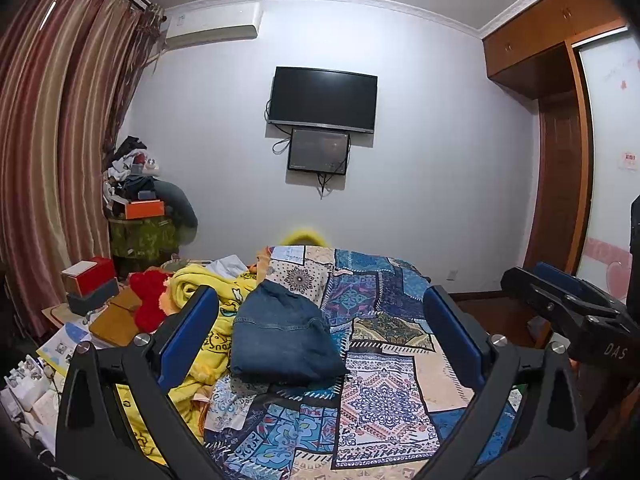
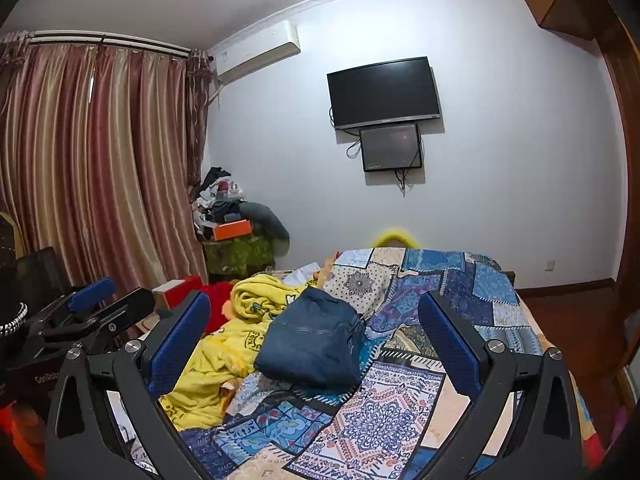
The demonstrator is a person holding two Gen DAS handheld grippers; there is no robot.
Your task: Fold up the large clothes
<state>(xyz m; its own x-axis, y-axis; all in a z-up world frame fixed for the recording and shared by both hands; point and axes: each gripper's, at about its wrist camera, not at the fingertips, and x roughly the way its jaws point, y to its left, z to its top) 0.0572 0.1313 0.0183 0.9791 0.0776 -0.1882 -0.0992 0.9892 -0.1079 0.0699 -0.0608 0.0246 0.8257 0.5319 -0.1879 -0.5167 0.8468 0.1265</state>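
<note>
The folded jeans (image 1: 280, 336) were dark blue denim, lying on a bedspread (image 1: 384, 400) patchworked in blue, cream and purple paisley prints. Beside the jeans, a blanket (image 1: 200, 292) was yellow; the curtains (image 1: 52, 152) were red-and-beige striped.

The blue denim garment (image 1: 282, 336) lay folded into a compact, thick bundle on the bed's patchwork cover (image 1: 384, 400). Its stitched seams ran across the top, and the upper layer bulged rather than lying flat. Its left edge touched the crumpled yellow blanket (image 1: 196, 292). In the right wrist view the bundle (image 2: 314, 340) sat slightly skewed, one corner pointing toward the far wall.
</note>
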